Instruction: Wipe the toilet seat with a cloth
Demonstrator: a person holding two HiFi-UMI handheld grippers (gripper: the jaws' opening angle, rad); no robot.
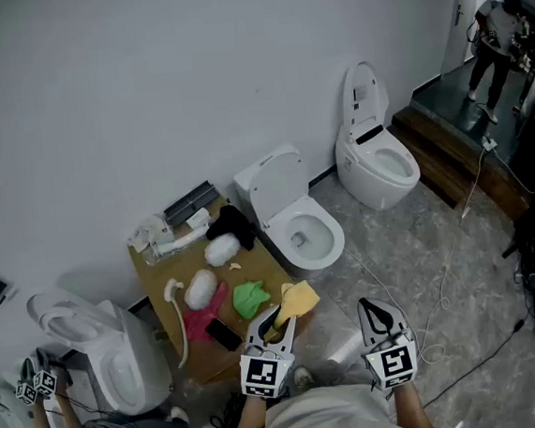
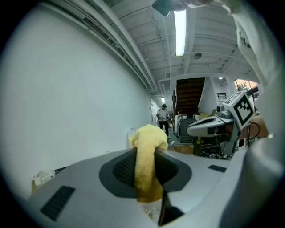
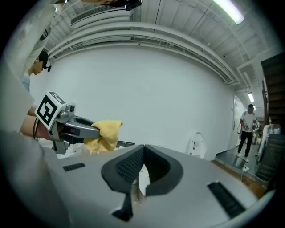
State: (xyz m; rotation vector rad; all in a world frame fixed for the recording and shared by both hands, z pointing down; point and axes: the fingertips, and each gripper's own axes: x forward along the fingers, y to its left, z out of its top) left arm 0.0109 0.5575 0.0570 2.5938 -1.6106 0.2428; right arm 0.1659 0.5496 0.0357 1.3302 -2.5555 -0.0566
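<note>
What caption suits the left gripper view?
Left hand-held gripper clamps a yellow cloth, facing a long white wall.

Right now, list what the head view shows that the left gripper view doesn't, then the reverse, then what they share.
Head view only: the middle toilet with its lid up, and the green cloth.
Left gripper view only: the ceiling light and a dark staircase.
Both: the left gripper shut on the yellow cloth, and the right gripper.
</note>
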